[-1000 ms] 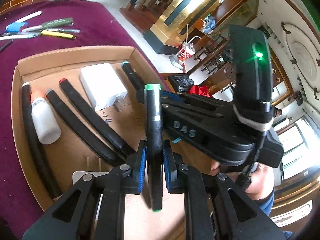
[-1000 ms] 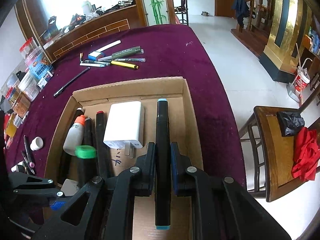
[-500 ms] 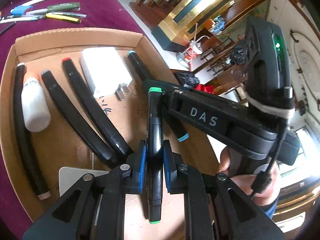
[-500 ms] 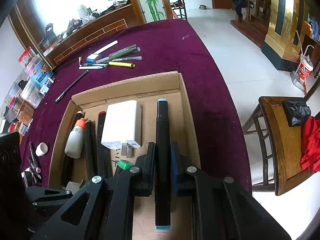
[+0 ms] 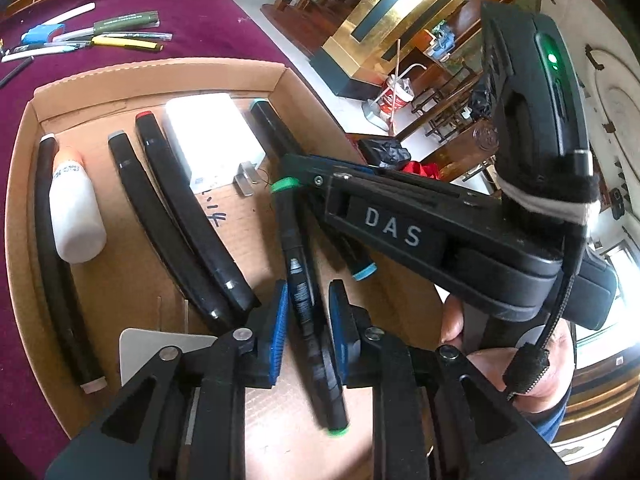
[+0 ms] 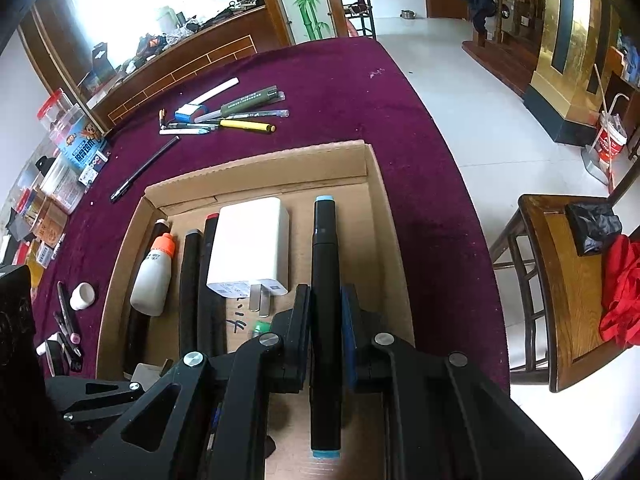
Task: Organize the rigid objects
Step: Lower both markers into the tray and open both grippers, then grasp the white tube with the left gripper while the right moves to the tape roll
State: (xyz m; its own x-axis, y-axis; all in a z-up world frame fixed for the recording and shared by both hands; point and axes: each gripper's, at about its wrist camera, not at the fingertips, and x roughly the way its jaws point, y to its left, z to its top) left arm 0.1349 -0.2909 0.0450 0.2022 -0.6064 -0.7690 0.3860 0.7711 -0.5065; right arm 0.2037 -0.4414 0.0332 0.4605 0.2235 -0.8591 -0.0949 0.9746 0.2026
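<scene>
A cardboard box (image 5: 24,152) (image 6: 376,184) sits on the purple table. My left gripper (image 5: 306,312) is open around a black marker with green ends (image 5: 298,264), which lies tilted between the pads, loose on the box floor. My right gripper (image 6: 326,312) is shut on a black marker with blue ends (image 6: 326,264), held low over the box's right side; it also shows in the left wrist view (image 5: 400,232). In the box lie a white charger (image 6: 250,248), a white bottle (image 6: 154,276) and several black markers (image 5: 176,220).
Loose pens and a blue eraser (image 6: 224,116) lie on the purple cloth (image 6: 340,100) beyond the box. Boxes and small items (image 6: 60,168) crowd the table's left edge. A wooden chair (image 6: 560,280) with red cloth stands right of the table. A grey card (image 5: 160,344) lies in the box's near corner.
My left gripper has opened and the green-ended marker now lies tilted and loose between its pads. The right gripper still holds the blue-ended marker, lower over the box.
</scene>
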